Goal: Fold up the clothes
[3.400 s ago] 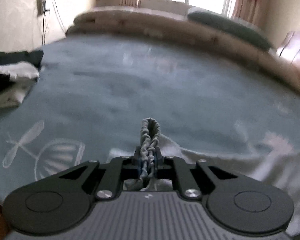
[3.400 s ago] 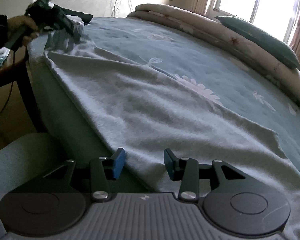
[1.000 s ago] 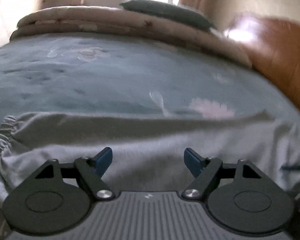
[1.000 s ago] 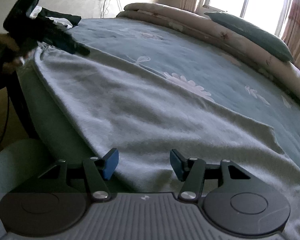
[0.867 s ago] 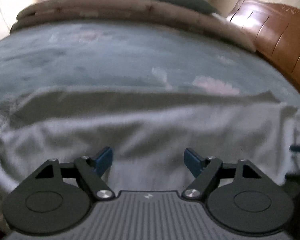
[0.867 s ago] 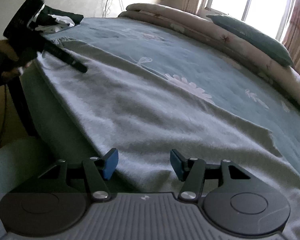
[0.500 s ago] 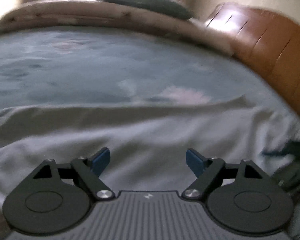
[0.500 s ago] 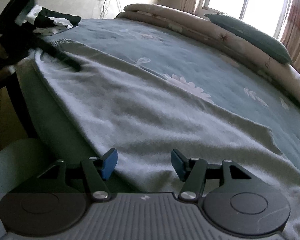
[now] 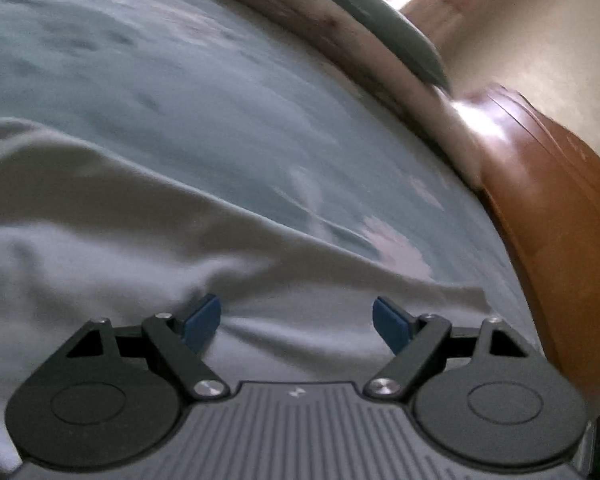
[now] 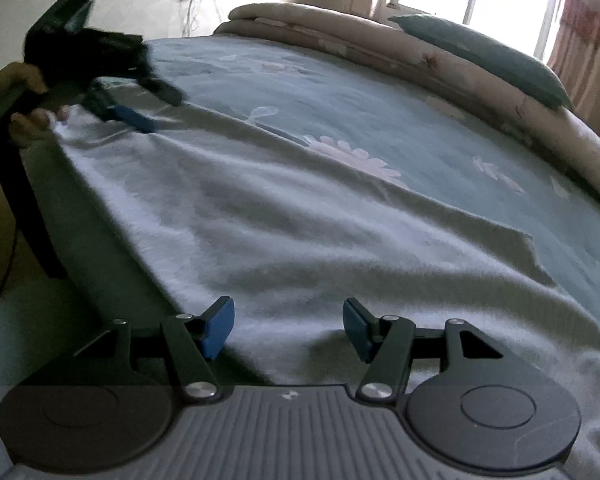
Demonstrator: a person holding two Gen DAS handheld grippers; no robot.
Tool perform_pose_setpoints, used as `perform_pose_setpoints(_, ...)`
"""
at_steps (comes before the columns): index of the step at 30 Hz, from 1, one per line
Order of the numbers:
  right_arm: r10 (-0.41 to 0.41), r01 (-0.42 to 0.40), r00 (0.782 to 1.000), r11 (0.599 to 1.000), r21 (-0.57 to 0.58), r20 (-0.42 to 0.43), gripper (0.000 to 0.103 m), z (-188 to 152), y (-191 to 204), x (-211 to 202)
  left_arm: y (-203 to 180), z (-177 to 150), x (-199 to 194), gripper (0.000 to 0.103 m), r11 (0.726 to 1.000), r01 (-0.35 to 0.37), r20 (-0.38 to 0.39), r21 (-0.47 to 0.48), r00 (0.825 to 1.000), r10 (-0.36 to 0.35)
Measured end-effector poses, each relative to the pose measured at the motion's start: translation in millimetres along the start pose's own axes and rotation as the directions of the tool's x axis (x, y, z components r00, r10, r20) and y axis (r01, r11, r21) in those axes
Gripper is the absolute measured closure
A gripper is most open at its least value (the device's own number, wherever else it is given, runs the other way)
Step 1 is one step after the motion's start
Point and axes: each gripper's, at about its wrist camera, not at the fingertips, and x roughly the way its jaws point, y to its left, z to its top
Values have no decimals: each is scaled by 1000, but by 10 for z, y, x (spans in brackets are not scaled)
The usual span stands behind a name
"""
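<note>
Garment: I see a soft grey knit cloth [image 10: 300,216] spread flat along the bed's [image 10: 340,112] near edge, gently creased.
Left gripper [image 9: 296,320]: my blue-padded fingers stand apart over the cloth, gripping nothing.
Right gripper [image 10: 288,328]: fingers apart above the fuzzy hem.
Bed: teal flower-printed cover; pillow [image 10: 480,56] at 1 o'clock.

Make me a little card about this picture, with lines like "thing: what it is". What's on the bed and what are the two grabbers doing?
clothing: grey soft garment, spread flat near the bed's edge
bed cover: blue-green flowered bedspread
far side: rolled beige quilt with a dark green pillow on top
headboard: brown wood
left gripper: open, over the garment, holding nothing
right gripper: open, over the garment's near edge, holding nothing
folding: not yet started
</note>
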Motion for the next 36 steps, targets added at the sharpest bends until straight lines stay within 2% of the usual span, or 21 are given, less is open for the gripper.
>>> perform_pose_setpoints(4,-10,10,1000,1000,11,3,38,-14,-47,-6,126,16,-229,20,992,-129,43,-2,991,129)
perform_pose_setpoints(7,-18,17,1000,1000,14,10,38,-2,-57,-17,-189,-89,-284,20,980,-157,52,125,987,152)
perform_pose_setpoints(9,-33,33,999,999,5,19,38,28,-52,-28,-479,-215,-284,18,954,-162,57,251,987,152)
perform_pose_setpoints(10,-41,41,999,999,0,22,38,50,-51,-28,-617,-305,-270,17,931,-172,69,321,985,159)
perform_pose_setpoints(11,-47,47,998,999,-2,28,37,76,-58,-22,-783,-411,-219,16,895,-193,84,402,981,174)
perform_pose_setpoints(14,-46,44,998,998,36,51,29,135,-133,23,-1228,-735,-30,14,756,-241,122,609,970,211)
perform_pose_setpoints(15,-40,37,998,998,56,54,29,143,-169,59,-1309,-771,58,14,729,-244,114,640,968,225)
perform_pose_setpoints(17,-28,23,998,995,94,53,29,140,-244,144,-1387,-897,200,14,698,-265,100,666,958,268)
perform_pose_setpoints(19,-37,34,999,988,149,16,29,105,-309,247,-1381,-1001,294,14,697,-285,85,658,948,307)
perform_pose_setpoints(20,-31,28,999,984,175,14,29,61,-330,238,-1334,-1026,319,11,721,-297,80,626,944,319)
perform_pose_setpoints(22,-18,14,1000,974,226,14,25,-30,-371,212,-1184,-1002,306,4,800,-301,64,519,947,314)
perform_pose_setpoints(24,6,-10,1000,966,258,16,19,-130,-397,109,-1072,-966,255,2,847,-311,52,432,946,321)
perform_pose_setpoints(26,23,-26,1000,962,273,14,18,-218,-411,-14,-1090,-980,266,1,832,-329,54,446,938,342)
perform_pose_setpoints(27,29,-32,999,962,273,14,18,-255,-418,-76,-1097,-980,283,1,834,-338,52,436,935,351)
perform_pose_setpoints(31,-60,35,995,955,296,77,18,-260,-616,-340,-1126,-954,306,1,838,-361,49,410,926,375)
perform_pose_setpoints(32,-102,71,991,947,312,84,15,-243,-711,-372,-1128,-955,308,1,838,-367,49,403,924,380)
perform_pose_setpoints(35,-184,155,982,915,373,43,12,-280,-978,-284,-1124,-954,315,1,841,-378,53,387,920,389)
perform_pose_setpoints(36,-195,180,981,899,399,-3,12,-328,-1049,-210,-1122,-949,321,0,841,-378,52,386,920,390)
